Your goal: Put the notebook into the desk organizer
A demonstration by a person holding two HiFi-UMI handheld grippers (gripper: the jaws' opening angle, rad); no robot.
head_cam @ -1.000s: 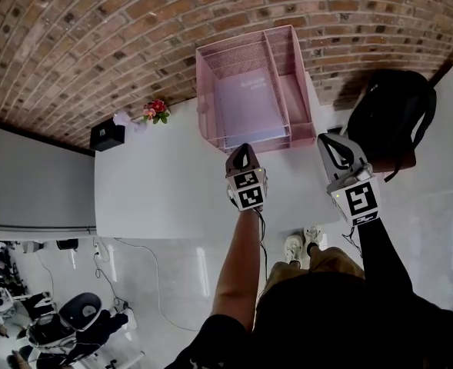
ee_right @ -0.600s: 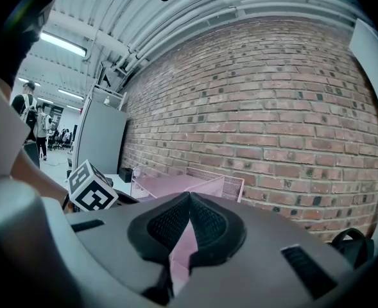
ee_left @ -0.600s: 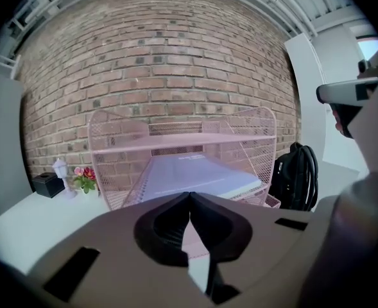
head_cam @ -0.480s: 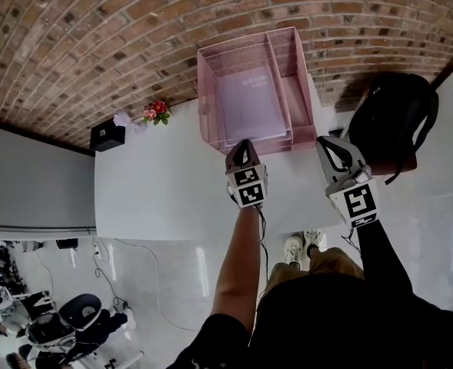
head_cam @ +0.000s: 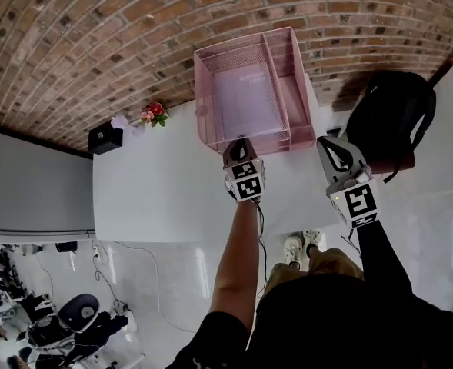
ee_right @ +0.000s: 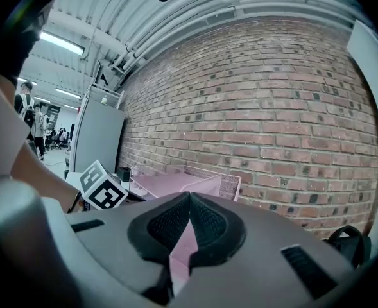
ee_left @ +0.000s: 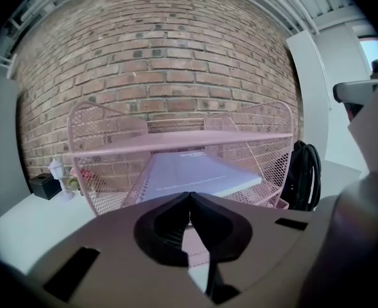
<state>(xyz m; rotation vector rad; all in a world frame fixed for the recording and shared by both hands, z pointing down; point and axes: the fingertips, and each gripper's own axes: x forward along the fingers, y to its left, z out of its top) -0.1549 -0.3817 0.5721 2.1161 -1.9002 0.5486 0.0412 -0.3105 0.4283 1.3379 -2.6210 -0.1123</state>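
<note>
A pink mesh desk organizer [head_cam: 295, 68] stands on the white table [head_cam: 157, 183] against the brick wall. A lavender notebook [head_cam: 245, 102] lies flat in its wide lower tray, under the upper shelf. My left gripper [head_cam: 241, 142] is shut and empty, its tips at the tray's front edge, just before the notebook's [ee_left: 195, 175] near edge; whether they touch it I cannot tell. In the left gripper view the organizer [ee_left: 111, 133] fills the middle. My right gripper [head_cam: 330, 141] hangs shut and empty to the right, off the table's corner.
A black backpack [head_cam: 388, 114] sits right of the table. At the table's back left are a black box [head_cam: 107, 135], a small white figure [head_cam: 122, 120] and red flowers [head_cam: 155, 112]. The left gripper's marker cube [ee_right: 102, 188] shows in the right gripper view.
My left gripper has moved forward to the organizer's front, and the notebook now lies deeper in the tray. The right gripper has stayed put.
</note>
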